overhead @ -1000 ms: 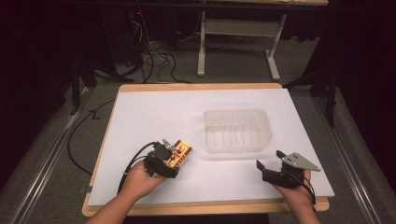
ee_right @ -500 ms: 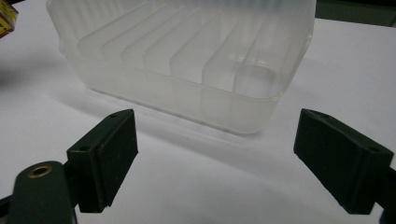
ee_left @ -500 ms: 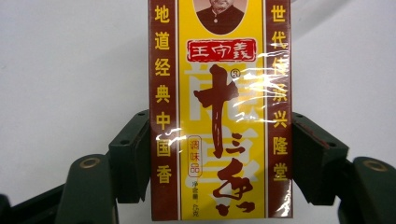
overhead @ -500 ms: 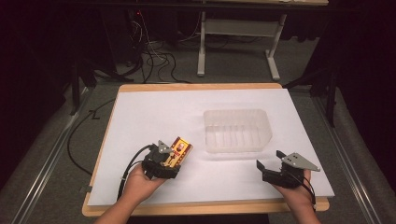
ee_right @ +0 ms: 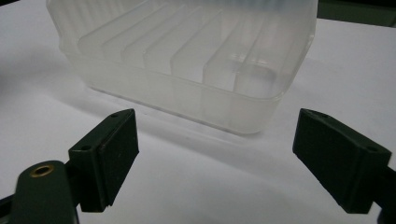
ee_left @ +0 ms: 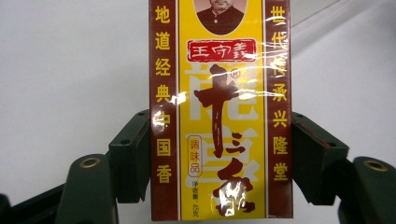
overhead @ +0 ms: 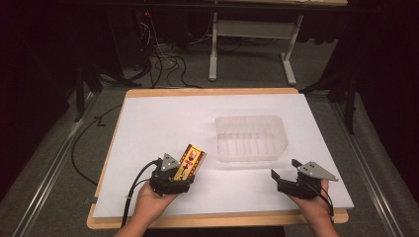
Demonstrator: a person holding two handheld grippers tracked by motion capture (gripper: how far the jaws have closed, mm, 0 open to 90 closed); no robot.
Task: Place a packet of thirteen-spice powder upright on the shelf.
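Since the earlier frames, little has shifted: the left gripper (overhead: 182, 174) has tilted its box (overhead: 189, 159) slightly, while the right gripper (overhead: 285, 176) and the tub (overhead: 251, 138) keep their places. One box, yellow with dark red borders and printed characters, is clamped between the two jaws of the left gripper; in the left gripper view the pads (ee_left: 133, 154) press flat against both long sides of the box (ee_left: 219, 116), whose upper part projects beyond the jaws. In the high view the box sits at the near left of the sheet (overhead: 163, 123), pointing far and right toward the tub, near it but apart. One clear plastic tub with a ribbed floor stands right of centre on the white sheet. The right gripper, held in the right hand (overhead: 314, 207) at the near right, has its jaws standing wide with nothing between them; in the right gripper view its pads (ee_right: 114, 154) frame the near corner of the tub (ee_right: 187, 65) without touching it. Two grippers, two hands, one box, one tub and one white sheet lie on one wooden table (overhead: 217, 219). The left hand (overhead: 150, 200) grips the left gripper from the near edge, its cable (overhead: 131, 190) trailing left.
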